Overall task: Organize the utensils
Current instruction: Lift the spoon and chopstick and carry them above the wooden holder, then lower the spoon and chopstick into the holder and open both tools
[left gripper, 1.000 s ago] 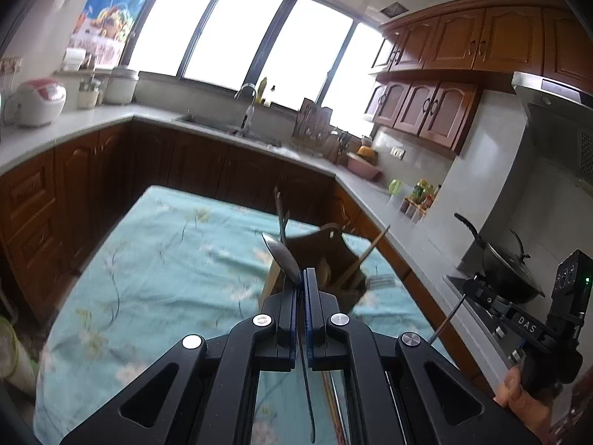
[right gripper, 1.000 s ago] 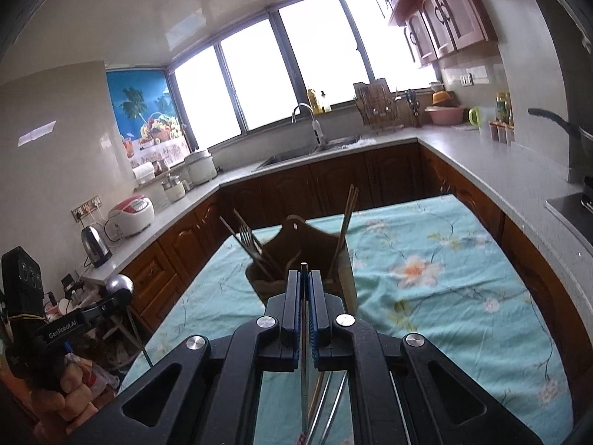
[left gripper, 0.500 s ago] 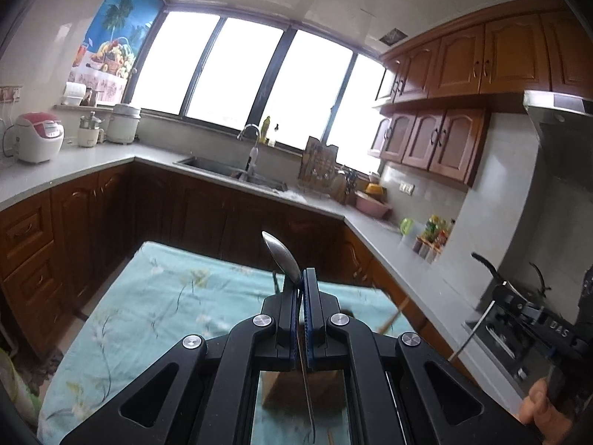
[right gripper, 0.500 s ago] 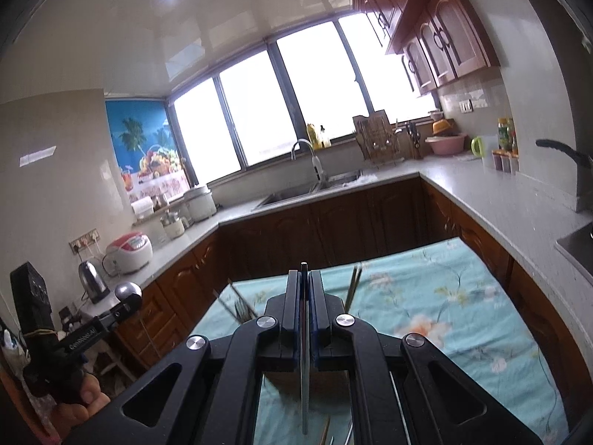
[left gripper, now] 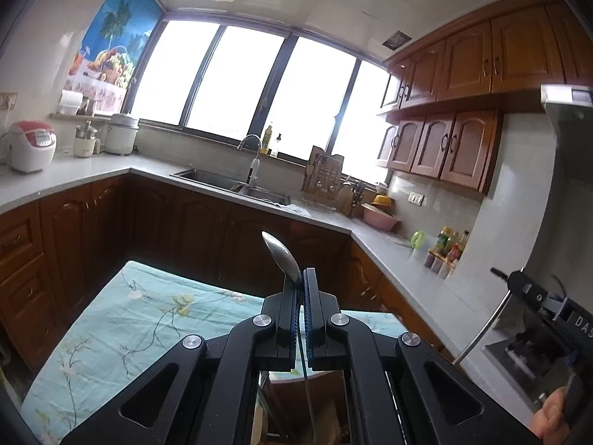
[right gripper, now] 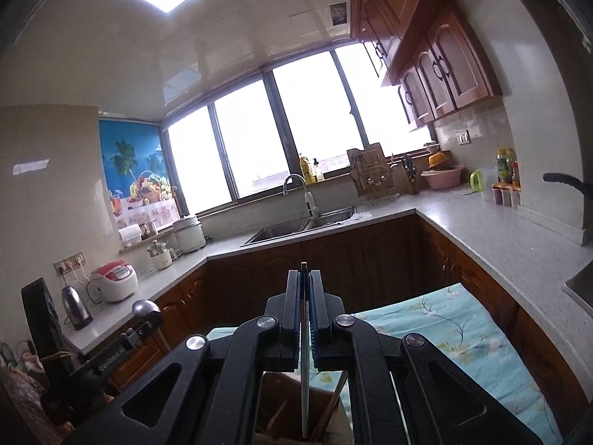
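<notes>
While both grippers hang above the wooden utensil holder (right gripper: 285,408), each has its jaws clamped on a piece of cutlery. On the left, the left gripper (left gripper: 301,278) pinches a metal spoon (left gripper: 282,256) at the neck: the bowl juts up and to the left past the fingertips, and the thin handle runs down between the pads toward the camera, over the holder's brown inside. Under it lies the table in its turquoise flowered cloth (left gripper: 122,319). On the right, the right gripper (right gripper: 304,278) is closed tight on a slim flat metal utensil (right gripper: 304,382). Only its tip peeks above the fingertips, while the long shaft drops straight down between the jaws into the holder's opening, next to wooden chopsticks (right gripper: 331,411) leaning there.
</notes>
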